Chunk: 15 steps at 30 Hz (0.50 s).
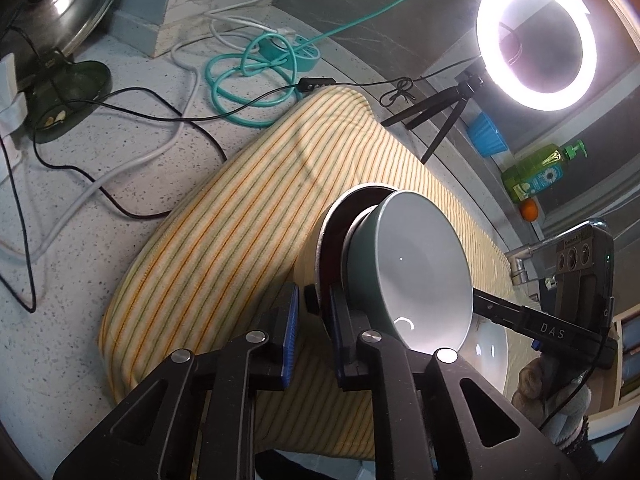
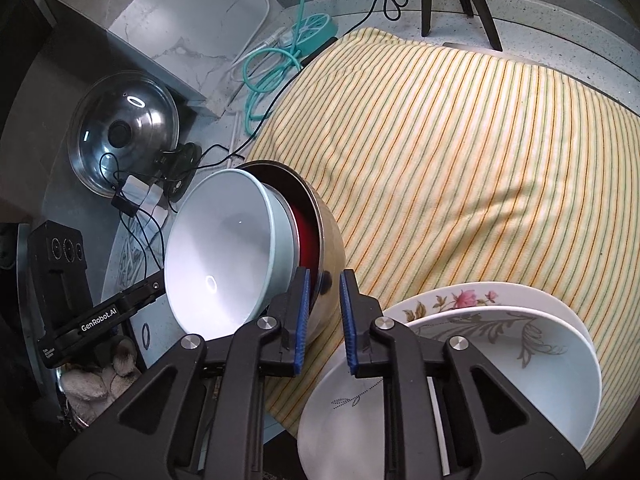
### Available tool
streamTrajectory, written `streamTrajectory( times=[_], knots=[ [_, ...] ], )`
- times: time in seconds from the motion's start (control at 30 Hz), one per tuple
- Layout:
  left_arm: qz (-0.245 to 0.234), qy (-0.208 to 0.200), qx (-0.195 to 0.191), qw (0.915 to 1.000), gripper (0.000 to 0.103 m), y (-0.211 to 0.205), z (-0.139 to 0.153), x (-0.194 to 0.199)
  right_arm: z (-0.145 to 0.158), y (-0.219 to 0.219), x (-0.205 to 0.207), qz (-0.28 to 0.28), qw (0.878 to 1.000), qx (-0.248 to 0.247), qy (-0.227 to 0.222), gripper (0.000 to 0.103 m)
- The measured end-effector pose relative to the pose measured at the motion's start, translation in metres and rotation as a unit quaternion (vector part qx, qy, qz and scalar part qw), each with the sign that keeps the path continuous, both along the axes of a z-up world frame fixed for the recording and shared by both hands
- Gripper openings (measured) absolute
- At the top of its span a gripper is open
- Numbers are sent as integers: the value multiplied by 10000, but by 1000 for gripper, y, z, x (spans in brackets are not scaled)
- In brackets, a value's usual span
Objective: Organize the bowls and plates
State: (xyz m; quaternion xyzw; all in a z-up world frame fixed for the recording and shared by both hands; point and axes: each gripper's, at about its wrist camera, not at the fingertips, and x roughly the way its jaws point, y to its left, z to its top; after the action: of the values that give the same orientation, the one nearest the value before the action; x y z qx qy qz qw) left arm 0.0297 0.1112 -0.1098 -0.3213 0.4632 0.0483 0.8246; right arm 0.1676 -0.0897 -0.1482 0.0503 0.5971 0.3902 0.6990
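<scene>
Left gripper (image 1: 314,308): its two fingers pinch the rim of the steel bowl, one pad outside, one inside.
Right gripper (image 2: 325,312): its fingers also pinch the steel bowl's rim, from the opposite side.
Steel bowl (image 2: 330,236): tilted on its side over the striped cloth, held between both grippers; its inside looks dark red.
Pale bowl (image 2: 218,260): nested in the steel bowl, tilted with it, the white inside turned toward the right camera; the outside is grey-green.
Plates (image 2: 500,356): stacked on the near right part of the cloth, just beside the right gripper; the lowest one has pink flowers.
Striped cloth (image 1: 224,236): yellow, spread over the speckled counter (image 1: 80,264).
Glass lid (image 2: 120,136): leaning at the wall, far left.
Cables (image 1: 240,76): teal and white, coiled behind the cloth.
Ring light (image 1: 538,40): lit, on a small tripod at the far edge.
</scene>
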Motion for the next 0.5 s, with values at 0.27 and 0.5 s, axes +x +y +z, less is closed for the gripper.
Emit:
streamTrajectory(
  times=[0.27, 0.5],
  knots=[
    [0, 25, 62, 10000, 9, -2, 1, 2, 3, 2, -2, -3, 10000, -43, -51, 13],
    [-29, -48, 138, 9999, 9, -6, 10, 2, 11, -5, -3, -59, 9999, 19, -113, 13]
  ],
)
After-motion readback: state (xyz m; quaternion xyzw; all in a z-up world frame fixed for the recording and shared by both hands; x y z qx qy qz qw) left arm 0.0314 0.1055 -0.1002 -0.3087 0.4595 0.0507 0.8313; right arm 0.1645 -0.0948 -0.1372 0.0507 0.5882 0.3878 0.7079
